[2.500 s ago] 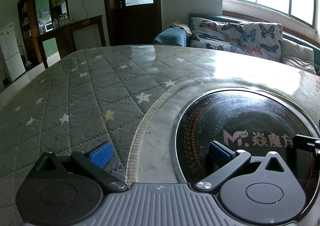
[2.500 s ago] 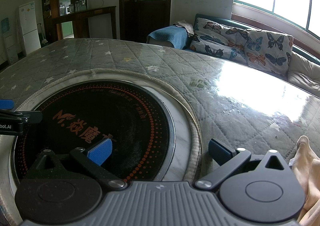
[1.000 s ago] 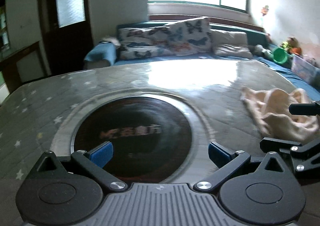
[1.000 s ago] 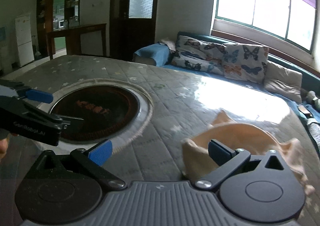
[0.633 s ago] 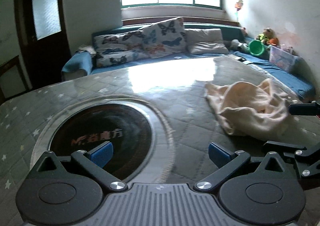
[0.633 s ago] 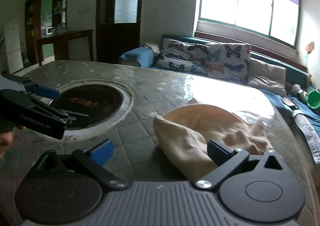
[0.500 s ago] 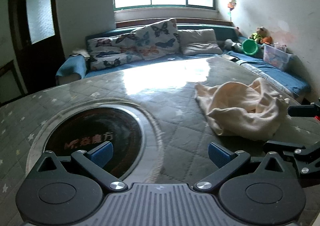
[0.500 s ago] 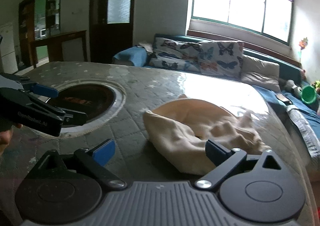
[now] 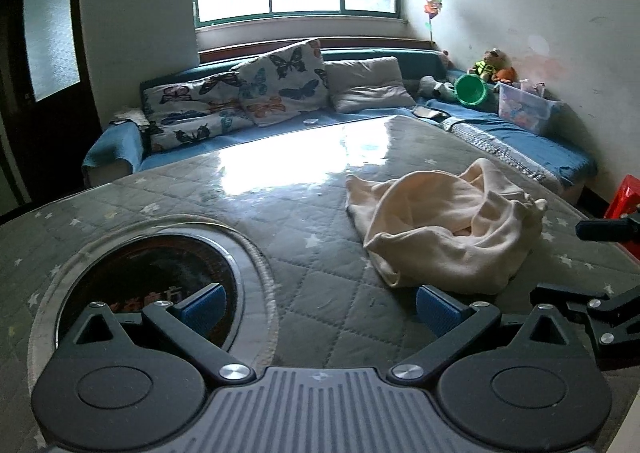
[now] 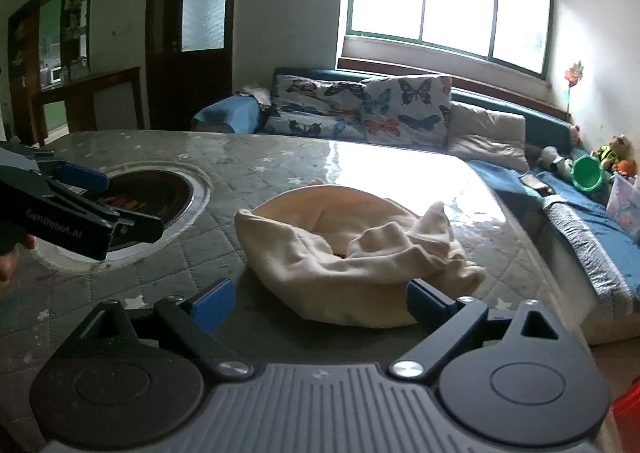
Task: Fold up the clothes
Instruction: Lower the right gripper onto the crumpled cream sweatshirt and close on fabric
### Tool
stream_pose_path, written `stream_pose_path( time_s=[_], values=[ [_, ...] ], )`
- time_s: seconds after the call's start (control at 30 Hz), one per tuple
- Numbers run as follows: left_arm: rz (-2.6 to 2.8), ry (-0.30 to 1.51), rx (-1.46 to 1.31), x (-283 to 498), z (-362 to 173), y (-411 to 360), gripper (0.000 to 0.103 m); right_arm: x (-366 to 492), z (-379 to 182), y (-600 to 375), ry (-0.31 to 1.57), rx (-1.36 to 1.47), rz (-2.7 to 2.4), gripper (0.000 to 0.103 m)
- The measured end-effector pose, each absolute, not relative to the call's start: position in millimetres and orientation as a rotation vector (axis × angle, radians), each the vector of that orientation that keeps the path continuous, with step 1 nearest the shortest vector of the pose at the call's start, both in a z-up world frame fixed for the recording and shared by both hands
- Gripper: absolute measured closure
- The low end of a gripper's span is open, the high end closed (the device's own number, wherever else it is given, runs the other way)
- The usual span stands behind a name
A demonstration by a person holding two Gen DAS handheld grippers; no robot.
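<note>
Looking along the left claw (image 9: 318,307), its jaws stand apart and empty, with the crumpled cream garment (image 9: 442,227) ahead and to the right on the tabletop (image 9: 280,213). From the right claw (image 10: 320,303), whose jaws have just been closing slightly yet remain wide with nothing clamped, the garment lies straight ahead, just beyond the pads, so the right hand seems nearer.

From my seat the garment (image 9: 440,229) at one o'clock reads as soft, matt cream knit cloth, rumpled. The table cover (image 9: 312,253) is quilted grey fabric under a glossy clear film. At nine o'clock the cooktop (image 9: 152,273) is smooth dark glass. My left gripper (image 9: 320,307) shows matt black plastic, ribbed blue pads (image 9: 202,305) and shiny metal rivets (image 9: 234,371).
</note>
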State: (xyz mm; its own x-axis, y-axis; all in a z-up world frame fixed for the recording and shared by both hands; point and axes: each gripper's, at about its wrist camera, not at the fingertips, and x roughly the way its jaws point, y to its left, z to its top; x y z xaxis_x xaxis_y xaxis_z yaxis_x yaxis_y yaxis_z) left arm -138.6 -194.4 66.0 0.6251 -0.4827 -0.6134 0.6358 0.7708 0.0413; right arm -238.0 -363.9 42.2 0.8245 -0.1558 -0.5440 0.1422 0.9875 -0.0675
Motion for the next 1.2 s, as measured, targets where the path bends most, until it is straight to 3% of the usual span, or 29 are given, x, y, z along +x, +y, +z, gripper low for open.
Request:
stream_pose_path(
  time_s=[1.2],
  values=[
    [-0.754, 0.65, 0.322, -83, 78, -264, 0.001, -203, 52, -440, 0.581, 0.044, -0.224, 0.022]
  ],
)
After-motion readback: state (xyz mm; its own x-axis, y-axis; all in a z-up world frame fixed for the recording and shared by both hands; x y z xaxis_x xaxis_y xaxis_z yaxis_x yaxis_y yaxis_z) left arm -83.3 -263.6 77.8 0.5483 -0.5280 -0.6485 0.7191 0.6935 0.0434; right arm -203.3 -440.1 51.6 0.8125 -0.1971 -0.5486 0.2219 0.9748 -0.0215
